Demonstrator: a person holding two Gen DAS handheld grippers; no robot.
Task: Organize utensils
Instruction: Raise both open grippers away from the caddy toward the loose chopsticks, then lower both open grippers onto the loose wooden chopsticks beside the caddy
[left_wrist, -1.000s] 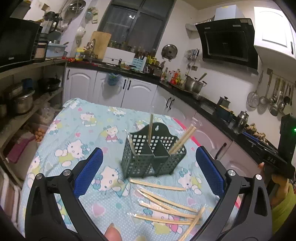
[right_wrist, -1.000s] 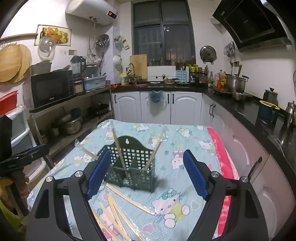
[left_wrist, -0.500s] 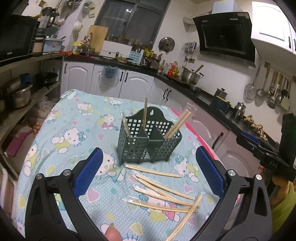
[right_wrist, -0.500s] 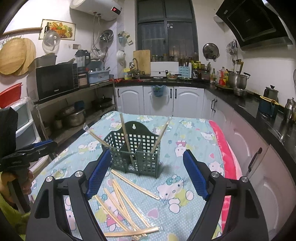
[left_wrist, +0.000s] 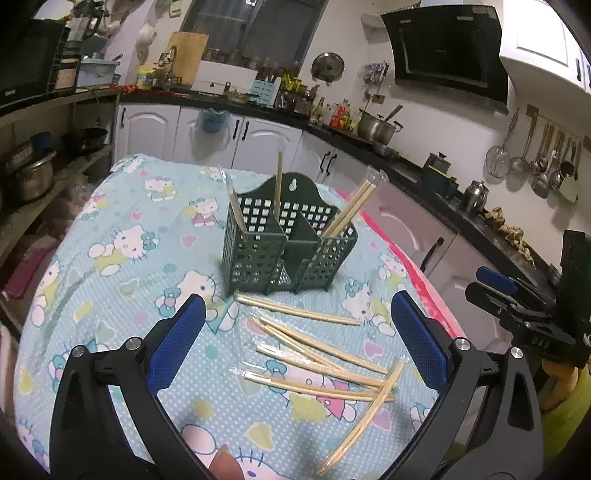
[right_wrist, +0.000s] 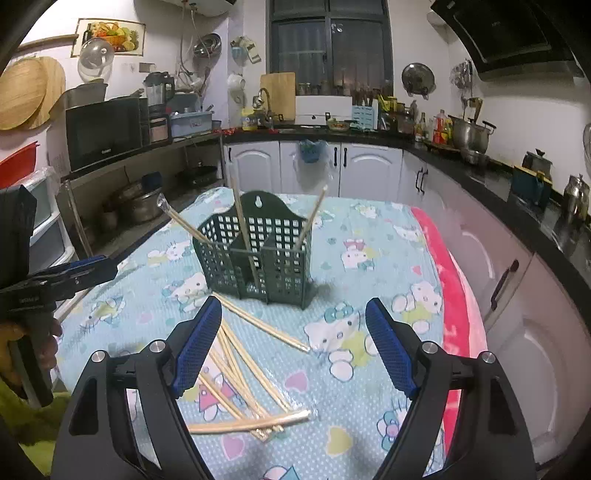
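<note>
We were at the approach, nothing picked up yet. Our left gripper (left_wrist: 295, 343) hung over the loose chopsticks (left_wrist: 314, 354) on the tablecloth (left_wrist: 122, 266), fingers wide and empty; our right gripper (right_wrist: 293, 350) was just as wide, empty too. The green caddy (left_wrist: 288, 251) stood just beyond the pile, 3 wrapped pairs already standing in it. Next, we judged, 1 pair had to be singled out and pinched. Only the right view showed the pile running under its left finger (right_wrist: 197, 347).
</note>
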